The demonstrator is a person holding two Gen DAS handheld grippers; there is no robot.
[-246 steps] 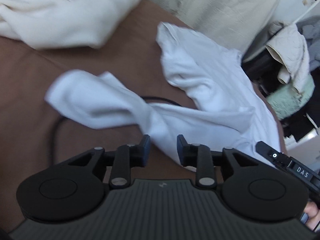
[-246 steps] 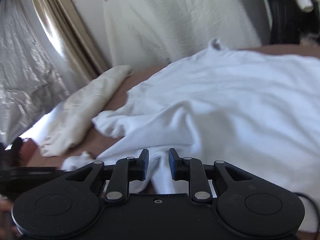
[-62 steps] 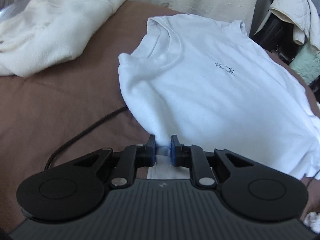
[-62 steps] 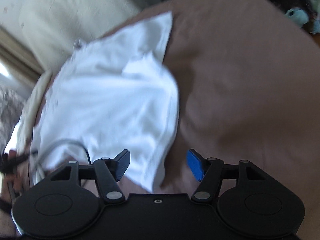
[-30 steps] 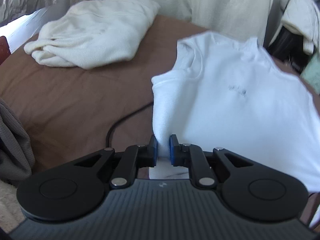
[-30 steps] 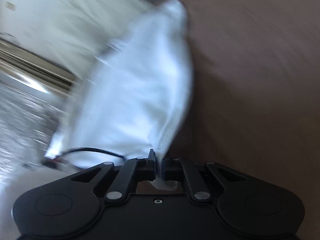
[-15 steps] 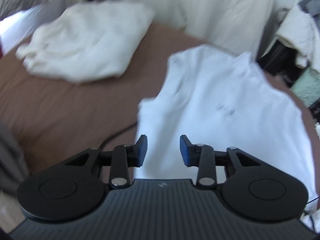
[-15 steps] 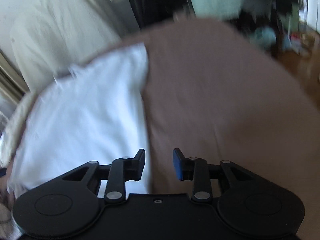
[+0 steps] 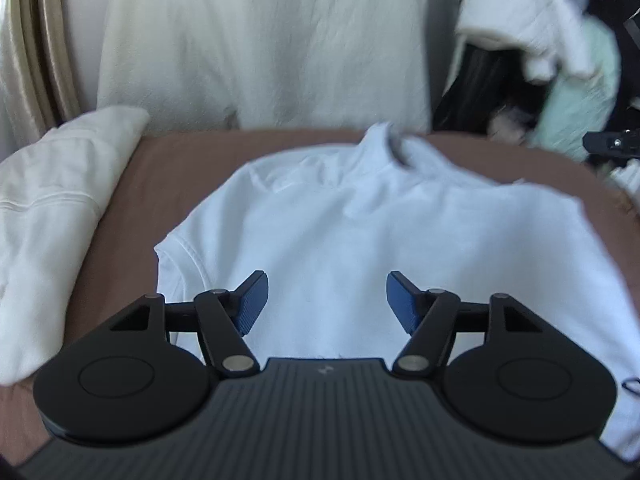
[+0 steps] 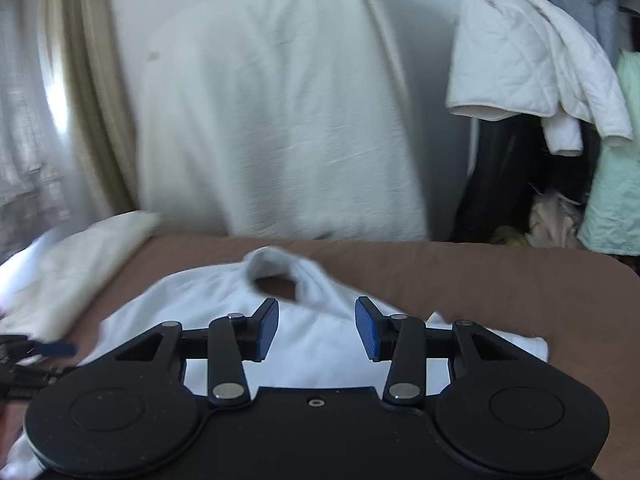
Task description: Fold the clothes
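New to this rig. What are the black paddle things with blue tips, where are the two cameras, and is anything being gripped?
No robot arm here: a person holds a two-finger gripper in each hand, and each carries a fisheye camera looking forward along its fingers. So the black shape at the bottom of each picture is the tool itself.

In the left wrist view, the left gripper has its jaws opening, with nothing pinched between the blue pads. The same goes for the right gripper in the right wrist view.

Below both lies a white T-shirt, spread on a brown bed cover, collar toward the far wall. A cream garment lies bunched on the left. Neither gripper holds anything.
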